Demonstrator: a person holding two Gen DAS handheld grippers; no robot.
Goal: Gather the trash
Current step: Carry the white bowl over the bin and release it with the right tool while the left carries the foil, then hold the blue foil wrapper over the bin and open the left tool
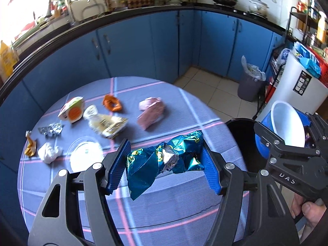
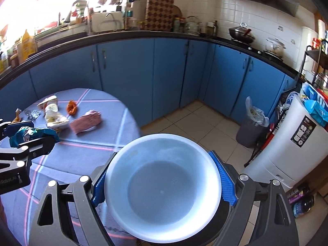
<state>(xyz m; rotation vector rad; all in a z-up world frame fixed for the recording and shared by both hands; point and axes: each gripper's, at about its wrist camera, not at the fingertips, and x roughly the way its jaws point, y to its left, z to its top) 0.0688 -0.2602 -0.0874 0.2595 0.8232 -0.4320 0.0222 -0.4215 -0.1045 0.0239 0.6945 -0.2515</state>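
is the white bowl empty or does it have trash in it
Empty: the right wrist view looks straight into the bowl and shows only its bare white bottom.

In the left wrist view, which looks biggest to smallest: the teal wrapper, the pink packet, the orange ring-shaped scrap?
1. teal wrapper, though it is nearest the camera, so that may inflate it
2. pink packet
3. orange scrap

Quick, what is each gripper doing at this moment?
Left gripper: closed on a blue foil wrapper.
Right gripper: closed on a white plastic bowl.
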